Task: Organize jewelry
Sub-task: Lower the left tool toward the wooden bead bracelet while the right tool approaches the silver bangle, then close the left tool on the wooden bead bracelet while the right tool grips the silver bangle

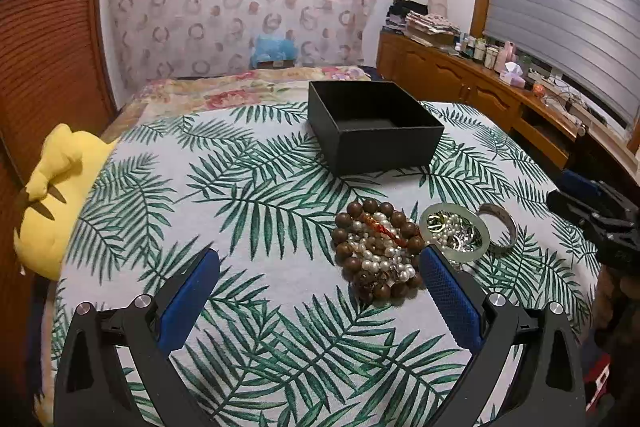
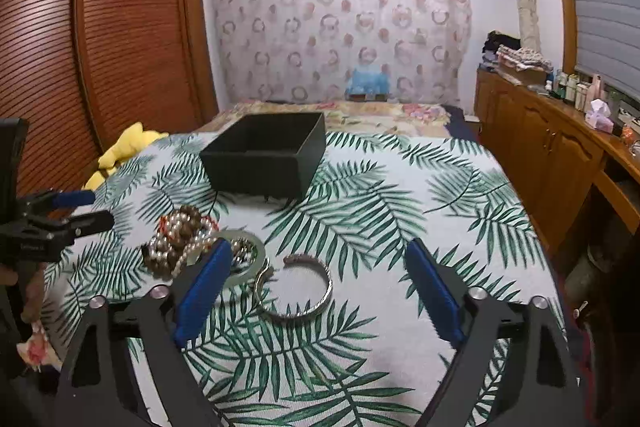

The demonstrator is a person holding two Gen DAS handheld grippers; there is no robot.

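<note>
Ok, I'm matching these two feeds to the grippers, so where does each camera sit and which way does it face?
Left wrist view: sits behind the open left gripper, facing across the leaf-print cloth to the black box; the right gripper shows at the right edge.
Right wrist view: sits behind the open right gripper, above the silver bangle; the left gripper shows at left.
Shared: box, bead pile, bangle.

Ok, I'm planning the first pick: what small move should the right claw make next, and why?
Probably lower the right claw around the silver bangle and close. It is open, the bangle lies loose between its fingers, and the black box is empty.
</note>
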